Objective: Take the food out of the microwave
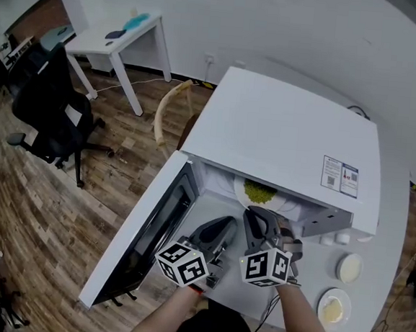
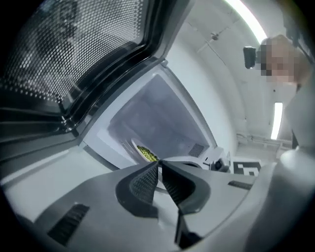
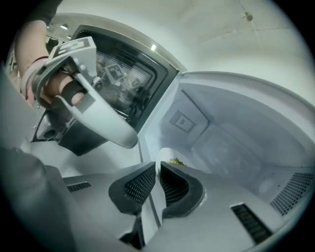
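The white microwave (image 1: 283, 132) stands with its door (image 1: 143, 243) swung open to the left. Inside lies a white plate (image 1: 243, 190) of green food (image 1: 260, 194). My right gripper (image 1: 254, 215) reaches into the opening and is shut on the plate's near rim. In the right gripper view the rim (image 3: 156, 197) runs edge-on between the pads of that gripper (image 3: 158, 165), with the green food (image 3: 174, 161) just beyond. My left gripper (image 1: 226, 225) hovers beside it at the opening, shut with nothing in it (image 2: 160, 165). From there the plate (image 2: 135, 147) sits further inside the cavity.
The open door with its dark window stands close on the left of both grippers. Two small white dishes (image 1: 349, 268) (image 1: 333, 308) rest on the grey counter right of the microwave. A black office chair (image 1: 53, 112) and a white table (image 1: 117, 42) stand on the wooden floor, far left.
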{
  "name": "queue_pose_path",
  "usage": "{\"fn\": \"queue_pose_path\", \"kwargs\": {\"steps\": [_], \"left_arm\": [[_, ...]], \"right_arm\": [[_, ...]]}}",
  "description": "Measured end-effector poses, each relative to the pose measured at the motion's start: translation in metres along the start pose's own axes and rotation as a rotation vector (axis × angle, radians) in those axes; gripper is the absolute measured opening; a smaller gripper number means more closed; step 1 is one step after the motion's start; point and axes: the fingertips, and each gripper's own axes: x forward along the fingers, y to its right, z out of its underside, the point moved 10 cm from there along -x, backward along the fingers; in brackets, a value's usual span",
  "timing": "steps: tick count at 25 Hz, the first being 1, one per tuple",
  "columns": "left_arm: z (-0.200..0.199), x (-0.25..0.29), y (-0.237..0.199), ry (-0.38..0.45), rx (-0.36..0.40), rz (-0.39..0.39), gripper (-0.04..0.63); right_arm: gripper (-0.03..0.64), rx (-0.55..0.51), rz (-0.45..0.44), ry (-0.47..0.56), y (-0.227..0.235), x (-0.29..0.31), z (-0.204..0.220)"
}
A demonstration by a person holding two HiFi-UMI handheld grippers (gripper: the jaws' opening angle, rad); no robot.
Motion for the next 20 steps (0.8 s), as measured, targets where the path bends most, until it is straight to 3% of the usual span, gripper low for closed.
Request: {"fn": "queue_pose_path", "kwargs": {"steps": [2,4,8,20], "left_arm": [[0.001,0.004,-0.002,0.007,-0.088,0.013,0.024],[0.005,0.008,-0.005,0.012,-0.195,0.029,0.127],[0.015,0.013,-0.012,0.049,-0.395,0.054,0.135],[0.033,0.032,-0.011,0.091,-0.714,0.13,0.135]], "right_arm": [[0.051,0.004,0.002,0.01,-0.003,-0.006,0.001],[0.051,0.015,-0.001,0.024,-0.005,-0.012,0.003],[0.051,0.027,-0.026,0.063,-0.01,-0.022,0.003],[0.051,0.028,-0.089,0.144,-0.02,-0.04,0.002]]}}
